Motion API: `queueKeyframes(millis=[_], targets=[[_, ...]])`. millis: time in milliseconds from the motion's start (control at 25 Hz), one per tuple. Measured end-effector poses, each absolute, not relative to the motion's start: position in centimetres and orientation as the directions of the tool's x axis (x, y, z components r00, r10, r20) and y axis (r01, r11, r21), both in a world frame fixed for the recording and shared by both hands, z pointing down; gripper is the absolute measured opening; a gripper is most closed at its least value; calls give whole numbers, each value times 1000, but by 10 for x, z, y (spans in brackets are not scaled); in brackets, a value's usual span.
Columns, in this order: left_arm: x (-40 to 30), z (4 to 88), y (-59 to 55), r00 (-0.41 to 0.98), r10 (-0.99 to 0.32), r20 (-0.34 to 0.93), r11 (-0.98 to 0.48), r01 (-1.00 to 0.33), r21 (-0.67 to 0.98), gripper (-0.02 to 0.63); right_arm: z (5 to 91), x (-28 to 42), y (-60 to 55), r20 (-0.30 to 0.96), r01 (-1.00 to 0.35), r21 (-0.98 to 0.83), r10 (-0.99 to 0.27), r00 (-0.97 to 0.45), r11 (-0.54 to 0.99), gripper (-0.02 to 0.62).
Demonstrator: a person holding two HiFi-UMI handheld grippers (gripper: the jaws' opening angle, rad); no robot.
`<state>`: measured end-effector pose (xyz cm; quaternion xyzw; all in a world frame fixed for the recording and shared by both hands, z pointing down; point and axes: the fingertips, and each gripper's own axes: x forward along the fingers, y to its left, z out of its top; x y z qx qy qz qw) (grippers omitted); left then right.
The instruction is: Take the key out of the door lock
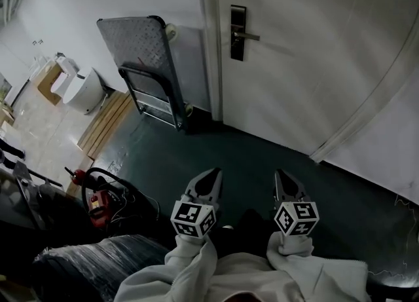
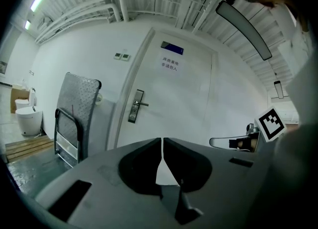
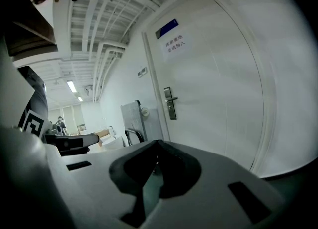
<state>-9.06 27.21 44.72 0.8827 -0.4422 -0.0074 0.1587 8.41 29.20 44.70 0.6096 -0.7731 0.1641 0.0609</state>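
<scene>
A dark lock plate [image 1: 237, 32] with a lever handle sits on the white door [image 1: 308, 52], far ahead of both grippers. No key can be made out at this distance. My left gripper [image 1: 214, 175] and right gripper [image 1: 282, 176] are held low over the dark floor, side by side, both pointing toward the door. Each has its jaws together with nothing between them. The left gripper view has the lock plate [image 2: 135, 106] above the closed left gripper [image 2: 162, 141]. From the right gripper [image 3: 156, 144], the lock plate [image 3: 170, 103] is up ahead.
A folded metal platform trolley [image 1: 154, 65] leans on the wall left of the door. Farther left are a toilet [image 1: 82, 91] and a wooden pallet [image 1: 105, 124]. A red fire extinguisher [image 1: 95, 201] and a dark wrapped bundle [image 1: 85, 261] lie near my left.
</scene>
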Motion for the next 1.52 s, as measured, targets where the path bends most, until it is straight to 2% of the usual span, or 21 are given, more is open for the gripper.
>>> queueKeyframes(millis=[600, 1520], targets=[[-122, 460, 236, 552, -821, 147, -495, -815, 301, 23, 456, 65, 247, 311, -958, -173, -910, -275, 230, 52], [-70, 464, 107, 537, -823, 183, -469, -825, 314, 23, 460, 108, 117, 331, -945, -205, -890, -312, 255, 52]])
